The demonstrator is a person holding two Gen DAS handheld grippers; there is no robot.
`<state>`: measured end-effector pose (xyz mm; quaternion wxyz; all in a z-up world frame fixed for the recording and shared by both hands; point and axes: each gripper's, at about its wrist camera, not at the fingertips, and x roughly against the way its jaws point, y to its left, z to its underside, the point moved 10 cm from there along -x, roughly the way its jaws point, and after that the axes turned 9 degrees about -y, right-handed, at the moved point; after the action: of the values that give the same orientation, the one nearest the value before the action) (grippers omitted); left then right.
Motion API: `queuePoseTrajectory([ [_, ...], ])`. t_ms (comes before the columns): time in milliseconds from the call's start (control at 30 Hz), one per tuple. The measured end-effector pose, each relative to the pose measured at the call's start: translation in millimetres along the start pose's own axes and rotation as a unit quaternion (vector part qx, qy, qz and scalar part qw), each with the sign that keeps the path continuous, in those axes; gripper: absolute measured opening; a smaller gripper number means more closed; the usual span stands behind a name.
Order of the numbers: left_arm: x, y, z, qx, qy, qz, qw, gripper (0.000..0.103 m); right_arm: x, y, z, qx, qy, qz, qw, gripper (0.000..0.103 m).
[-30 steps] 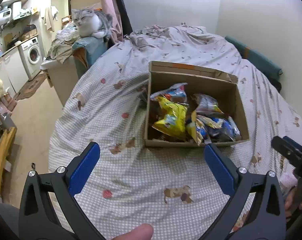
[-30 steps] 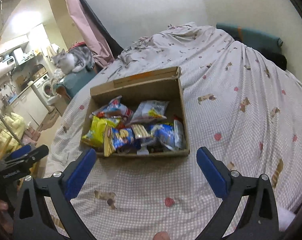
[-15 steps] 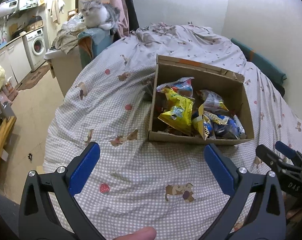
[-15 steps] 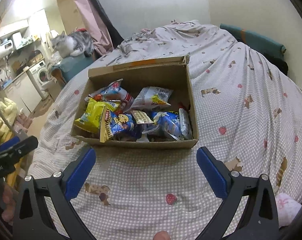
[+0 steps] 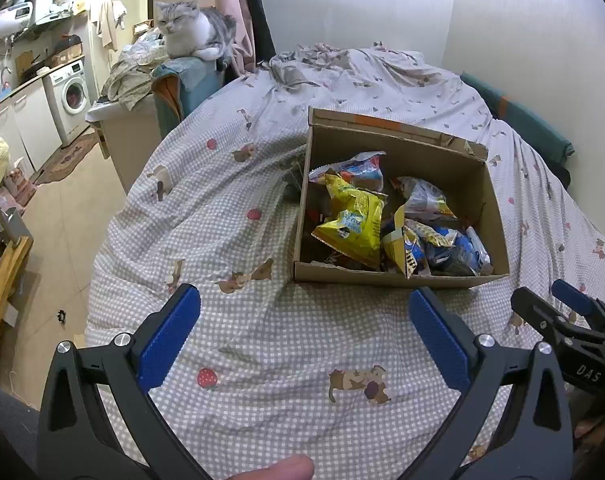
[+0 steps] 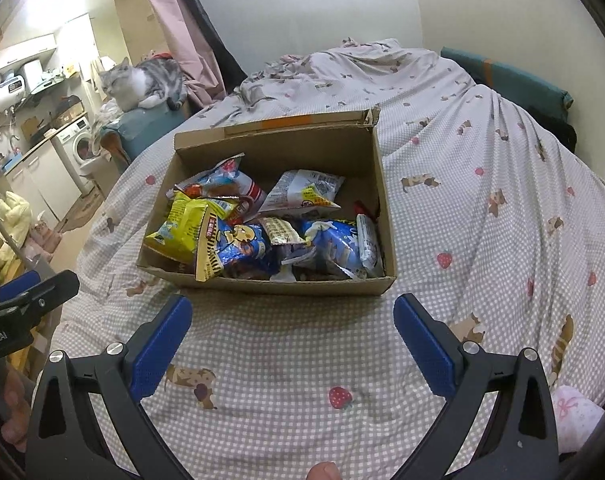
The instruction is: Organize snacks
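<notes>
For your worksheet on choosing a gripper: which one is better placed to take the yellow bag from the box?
Probably left gripper: the yellow bag lies at the box's left end, nearer it. Both jaws are open.

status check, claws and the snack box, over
Left claw open, empty. Right claw open, empty. Snack packets still piled in cardboard box on bed. Path clear; cat off bed.

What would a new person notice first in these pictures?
First, the open cardboard box in the middle of the bed, full of bright snack bags, with a yellow bag at its left side. Next, a grey and white cat lies on a pile beyond the bed, at the upper left.
</notes>
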<state>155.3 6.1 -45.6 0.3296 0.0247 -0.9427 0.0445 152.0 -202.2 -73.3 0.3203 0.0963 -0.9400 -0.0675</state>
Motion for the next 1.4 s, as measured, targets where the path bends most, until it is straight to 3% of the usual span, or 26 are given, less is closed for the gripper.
queuePoseTrajectory([
  [1400,-1.2,5.5,4.0,0.007,0.010,-0.002,0.9999,0.103,3.3,-1.4,-1.6,-0.005,-0.003,-0.001,1.000,0.103],
])
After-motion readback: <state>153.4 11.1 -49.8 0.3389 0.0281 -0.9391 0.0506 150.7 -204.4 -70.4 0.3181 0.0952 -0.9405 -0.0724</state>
